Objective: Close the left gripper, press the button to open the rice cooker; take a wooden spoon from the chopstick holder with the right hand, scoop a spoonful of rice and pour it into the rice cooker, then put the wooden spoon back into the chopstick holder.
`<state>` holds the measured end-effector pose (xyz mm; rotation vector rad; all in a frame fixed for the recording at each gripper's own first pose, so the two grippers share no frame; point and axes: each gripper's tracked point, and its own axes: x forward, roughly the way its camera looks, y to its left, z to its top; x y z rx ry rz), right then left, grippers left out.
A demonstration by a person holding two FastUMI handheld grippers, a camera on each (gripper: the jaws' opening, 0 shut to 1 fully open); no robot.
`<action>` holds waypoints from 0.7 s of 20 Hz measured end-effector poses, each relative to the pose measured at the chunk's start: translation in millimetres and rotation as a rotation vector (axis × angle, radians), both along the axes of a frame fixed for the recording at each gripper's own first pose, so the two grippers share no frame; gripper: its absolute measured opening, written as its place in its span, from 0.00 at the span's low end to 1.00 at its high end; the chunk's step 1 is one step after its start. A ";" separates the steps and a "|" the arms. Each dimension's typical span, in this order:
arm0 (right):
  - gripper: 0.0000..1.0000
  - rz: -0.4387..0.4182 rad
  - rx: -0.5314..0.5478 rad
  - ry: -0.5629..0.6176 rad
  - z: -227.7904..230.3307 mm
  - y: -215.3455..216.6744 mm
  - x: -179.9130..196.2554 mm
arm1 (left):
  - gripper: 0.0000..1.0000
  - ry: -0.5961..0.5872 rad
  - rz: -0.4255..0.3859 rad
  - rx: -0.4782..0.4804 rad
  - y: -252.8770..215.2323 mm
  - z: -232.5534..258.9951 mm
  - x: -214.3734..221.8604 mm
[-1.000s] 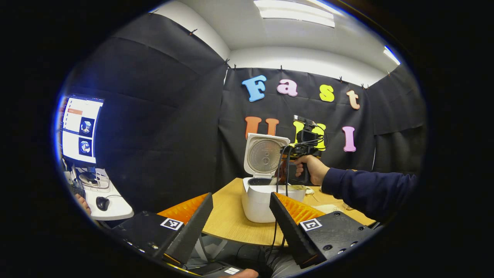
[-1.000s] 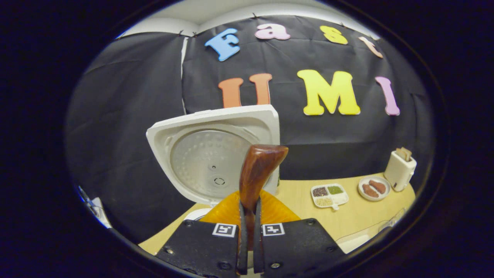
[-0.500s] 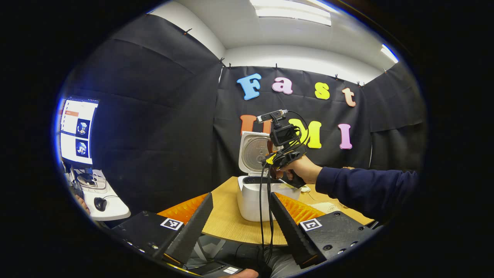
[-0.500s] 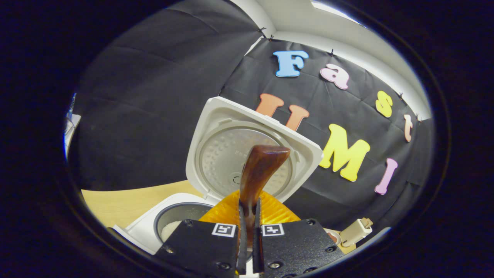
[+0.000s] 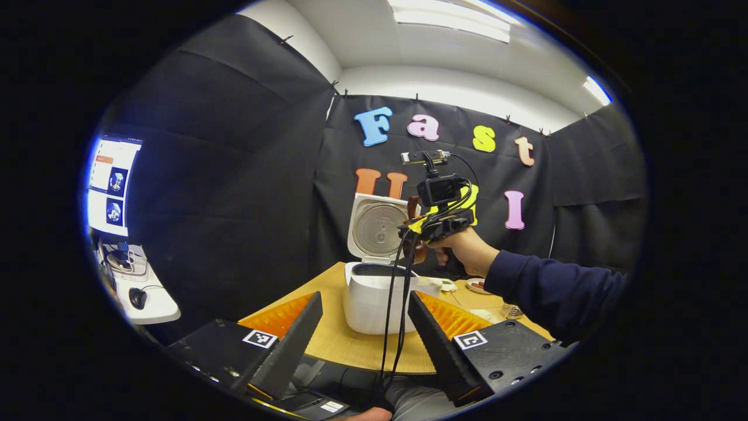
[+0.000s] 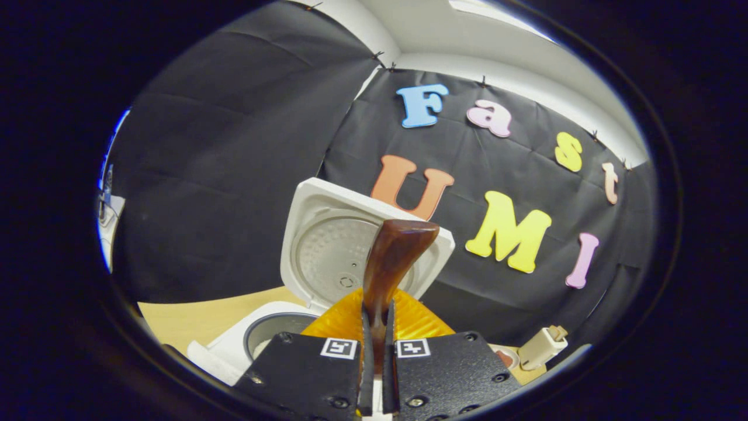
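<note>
The white rice cooker [image 5: 374, 301] stands on the wooden table [image 5: 345, 342] with its lid [image 5: 377, 225] up. My left gripper [image 5: 362, 330] is open and holds nothing, low before the table's near edge. A hand [image 5: 464, 250] holds my right gripper [image 5: 438, 219] above and to the right of the cooker. In the right gripper view, my right gripper [image 6: 377, 330] is shut on the brown wooden spoon [image 6: 397, 251], which sticks up in front of the raised lid [image 6: 327, 245]. The pot's opening [image 6: 272, 333] lies at the lower left, tilted in that view.
A dark-blue sleeve [image 5: 555, 286] reaches in from the right. Black cables [image 5: 397, 316] hang from the right gripper in front of the cooker. A monitor [image 5: 111, 187] and a side desk with a mouse [image 5: 137, 298] are at the far left. A small toaster [image 6: 543, 348] stands at the right.
The right gripper with the spoon has risen and drawn back from the cooker, which looks smaller in its view. The left gripper has hardly moved and stays open.
</note>
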<state>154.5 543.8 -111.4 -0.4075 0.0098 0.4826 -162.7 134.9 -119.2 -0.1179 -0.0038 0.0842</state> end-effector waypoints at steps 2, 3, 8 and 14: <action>0.11 -0.004 0.022 0.005 12.9 -21.3 0.7 | 0.94 -0.017 -0.009 0.032 -16.5 10.2 7.6; 0.11 -0.013 0.028 0.006 16.9 -35.9 -0.4 | 0.94 -0.021 -0.014 0.051 -24.8 12.3 10.3; 0.11 -0.027 0.094 0.016 29.4 -103.6 0.4 | 0.94 -0.014 -0.047 0.109 -60.9 15.4 20.3; 0.11 -0.102 0.122 0.016 31.8 -204.2 17.9 | 0.94 -0.025 -0.065 0.139 -94.0 24.8 32.2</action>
